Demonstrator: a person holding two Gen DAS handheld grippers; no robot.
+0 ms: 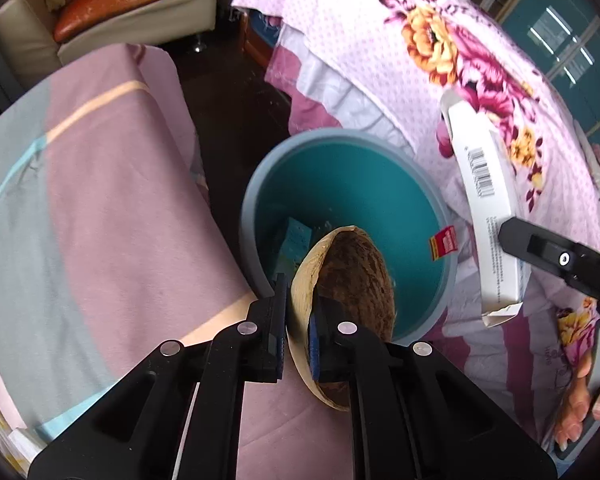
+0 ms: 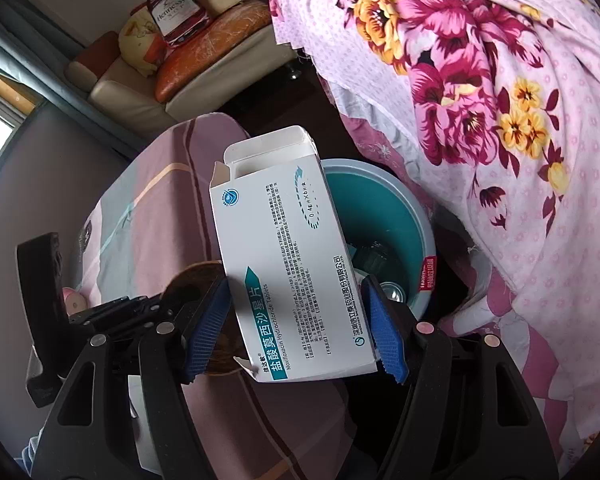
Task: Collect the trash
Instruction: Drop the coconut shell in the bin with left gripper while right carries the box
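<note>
A floral quilt (image 1: 440,64), pink with magenta and yellow blooms, fills the upper right of both views. A bed sheet (image 1: 100,184) in mauve and grey blocks with pale stripes covers the left side of the left wrist view. In the upper left corner of each view stands a cream sofa (image 1: 140,12) with an orange cushion.

A round bin (image 1: 364,188), grey-rimmed and teal inside, sits at centre on the dark floor between sheet and quilt, a red label on its right rim. A little rubbish lies at its bottom.

The right tool (image 2: 302,320) is clamped on an opened white medicine box (image 2: 284,264), its blue pads pressing both long edges; the box hangs over the bin's left rim at the centre of the right wrist view, top flap up.

The left tool (image 1: 300,324) is pinched together on the wall of a half coconut shell (image 1: 348,284), held at lower centre of the left wrist view over the bin's near rim. A hand (image 1: 584,400) grips the right tool's handle at the lower right edge.
</note>
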